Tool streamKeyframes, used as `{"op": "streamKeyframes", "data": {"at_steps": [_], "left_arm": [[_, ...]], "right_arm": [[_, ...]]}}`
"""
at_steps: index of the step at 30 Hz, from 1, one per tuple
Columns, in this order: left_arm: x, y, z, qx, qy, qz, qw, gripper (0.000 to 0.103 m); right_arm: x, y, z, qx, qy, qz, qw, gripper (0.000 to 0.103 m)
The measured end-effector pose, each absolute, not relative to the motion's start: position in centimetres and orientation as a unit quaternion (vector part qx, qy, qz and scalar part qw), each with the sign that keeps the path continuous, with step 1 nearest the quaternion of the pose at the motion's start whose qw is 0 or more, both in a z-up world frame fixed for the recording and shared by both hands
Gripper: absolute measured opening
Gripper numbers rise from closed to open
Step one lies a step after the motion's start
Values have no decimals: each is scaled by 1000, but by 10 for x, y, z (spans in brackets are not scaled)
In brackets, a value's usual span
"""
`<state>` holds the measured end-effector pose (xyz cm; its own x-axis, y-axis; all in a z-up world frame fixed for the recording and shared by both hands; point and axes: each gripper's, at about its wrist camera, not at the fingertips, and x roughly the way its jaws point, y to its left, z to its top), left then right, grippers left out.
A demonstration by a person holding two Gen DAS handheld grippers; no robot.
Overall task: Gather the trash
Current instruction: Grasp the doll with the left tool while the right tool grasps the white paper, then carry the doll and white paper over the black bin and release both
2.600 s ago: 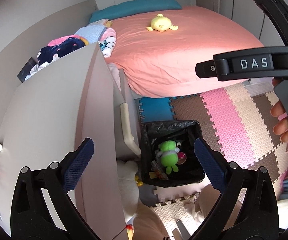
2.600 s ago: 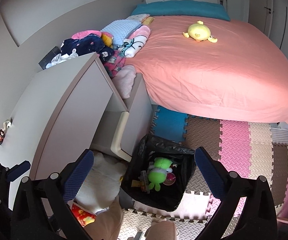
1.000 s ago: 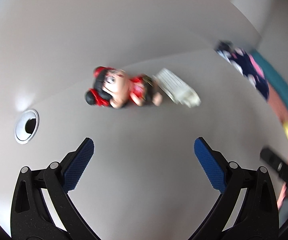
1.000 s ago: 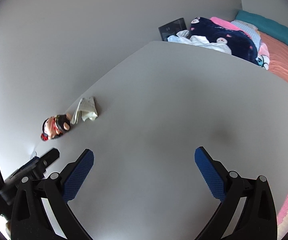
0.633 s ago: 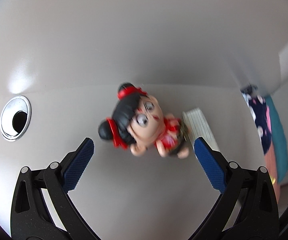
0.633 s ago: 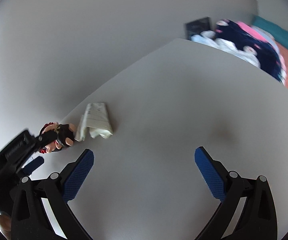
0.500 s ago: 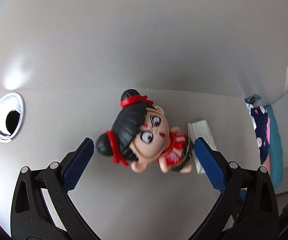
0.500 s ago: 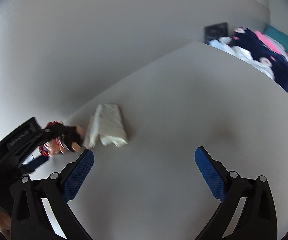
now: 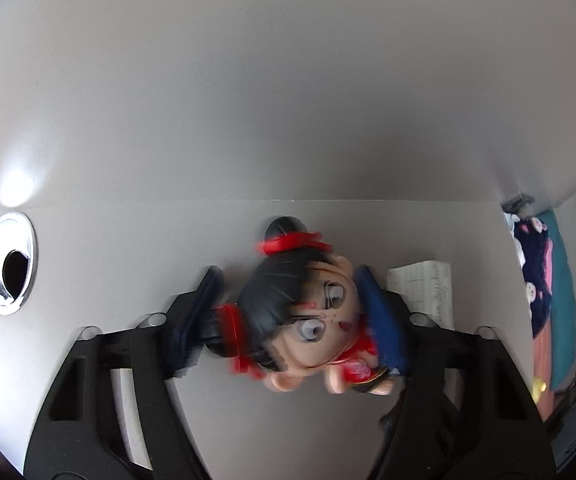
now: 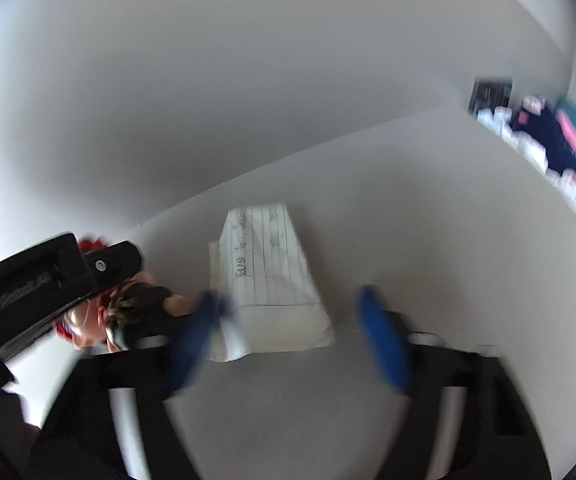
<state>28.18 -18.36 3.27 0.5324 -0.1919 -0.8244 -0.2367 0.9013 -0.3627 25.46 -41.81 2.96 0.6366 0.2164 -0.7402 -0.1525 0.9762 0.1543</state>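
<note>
A small doll [image 9: 308, 312] with black hair, red bows and a red outfit lies on the grey desk top [image 9: 127, 360]. My left gripper [image 9: 288, 304] has its jaws closing around the doll's head, one blue pad at each side; the frame is blurred. A folded sheet of lined paper [image 10: 267, 280] lies just right of the doll and also shows in the left wrist view [image 9: 428, 288]. My right gripper [image 10: 288, 328] straddles the near end of the paper, its jaws partly closed and blurred. The doll [image 10: 127, 312] shows at the left of the right wrist view, under the left gripper's body.
A chrome cable hole [image 9: 7, 264] is set in the desk at the left. The grey wall [image 9: 288, 80] rises right behind the doll and paper. Clothes [image 10: 560, 148] are piled past the desk's far right end.
Both grippers have moved in and narrowed. The left jaws went from wide open in front of the doll to either side of its head. The right gripper came up to the paper.
</note>
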Motion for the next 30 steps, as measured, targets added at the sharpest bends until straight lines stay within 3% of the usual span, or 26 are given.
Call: {"op": "streamKeyframes", "data": {"at_steps": [3,16,30], "left_arm": [[279,-186,32,-211,478,-7,853,64],[246,-209,56,-164,451,-133,867,63],[151,-245,88,-105,434,-197,873,63]], "right_arm": [[247,-421,32,44,420,107,900,35],[188,-475,48,93,398,81,909,34],[104,-555,66,129,373,21,919,34]]}}
